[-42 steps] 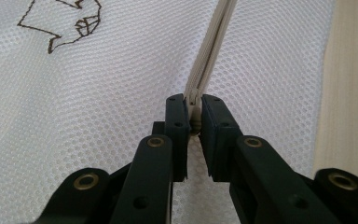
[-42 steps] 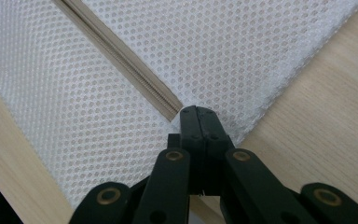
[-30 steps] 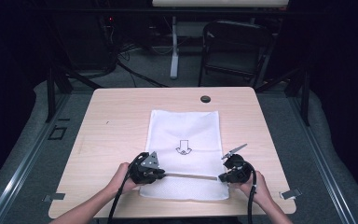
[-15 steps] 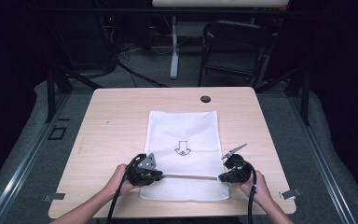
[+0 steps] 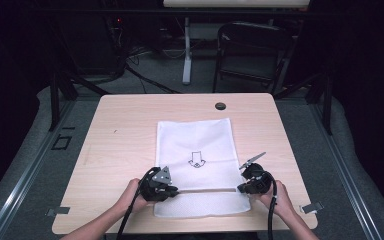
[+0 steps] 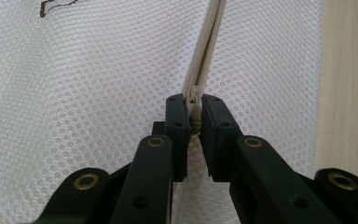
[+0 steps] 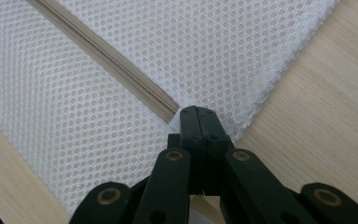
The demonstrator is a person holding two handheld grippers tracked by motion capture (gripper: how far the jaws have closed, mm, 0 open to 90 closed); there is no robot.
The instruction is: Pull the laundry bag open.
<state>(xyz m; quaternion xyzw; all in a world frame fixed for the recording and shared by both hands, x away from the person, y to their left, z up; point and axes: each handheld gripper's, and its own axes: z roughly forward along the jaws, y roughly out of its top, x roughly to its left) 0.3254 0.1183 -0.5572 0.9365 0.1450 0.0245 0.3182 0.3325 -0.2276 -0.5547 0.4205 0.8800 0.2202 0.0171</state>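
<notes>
Left tongs [image 6: 193, 109] clamp the beige zipper slider [image 6: 195, 105] of the white mesh laundry bag [image 5: 195, 145], right tongs [image 7: 199, 122] pinch its 3 o'clock corner; an uneven pull risks a jammed slider or slipping mesh.

A white mesh laundry bag [image 5: 196, 150] is lying flat on the wooden surface [image 5: 120, 135], a black arrow printed mid-panel, its beige zipper [image 5: 207, 190] running straight across near the front edge.

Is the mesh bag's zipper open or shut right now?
Shut: the zipper runs as one closed line between both grippers, teeth meshed in the right gripper view.
</notes>
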